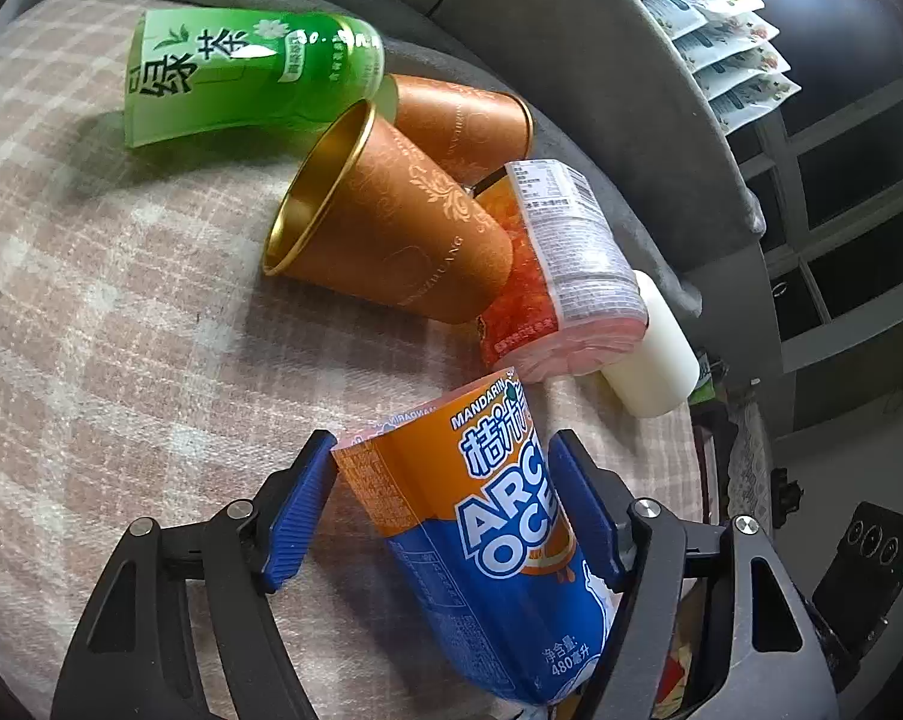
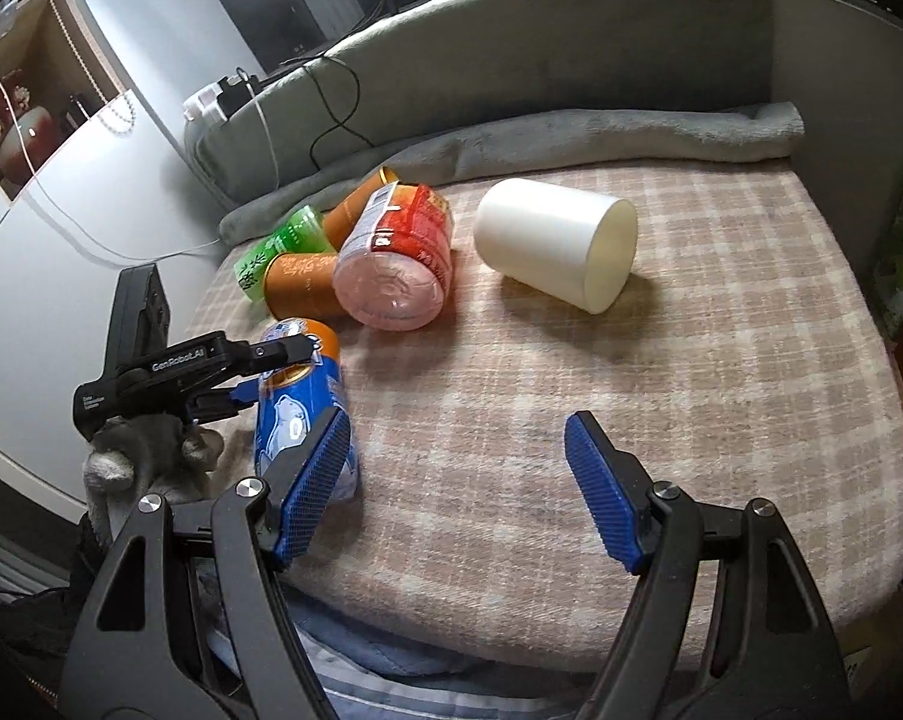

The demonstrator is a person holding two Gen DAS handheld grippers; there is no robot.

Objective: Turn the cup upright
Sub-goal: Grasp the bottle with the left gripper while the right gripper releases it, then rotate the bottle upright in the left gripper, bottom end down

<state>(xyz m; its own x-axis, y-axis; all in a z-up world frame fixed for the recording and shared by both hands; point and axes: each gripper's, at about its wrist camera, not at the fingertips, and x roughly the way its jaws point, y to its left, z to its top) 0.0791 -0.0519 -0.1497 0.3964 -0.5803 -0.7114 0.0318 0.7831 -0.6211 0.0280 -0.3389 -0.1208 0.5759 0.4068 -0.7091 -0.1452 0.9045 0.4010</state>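
Plaid pink-beige blanket (image 2: 661, 396) covers the surface. Grey padded backrest (image 2: 541, 54) curves from 10 to 2 o'clock. Dark window panes (image 1: 853, 180) at 3 o'clock; white wall (image 2: 73, 198) at 9 o'clock.

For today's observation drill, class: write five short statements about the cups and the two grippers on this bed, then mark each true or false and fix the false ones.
1. The blue-orange cup sits between the left gripper's fingers. True.
2. The white cup stands upright. False: it lies on its side.
3. The right gripper holds the white cup. False: it is open and holds nothing.
4. The green cup lies on its side beside an orange cup. True.
5. The red cup is apart from every other cup. False: it rests against the orange cups.
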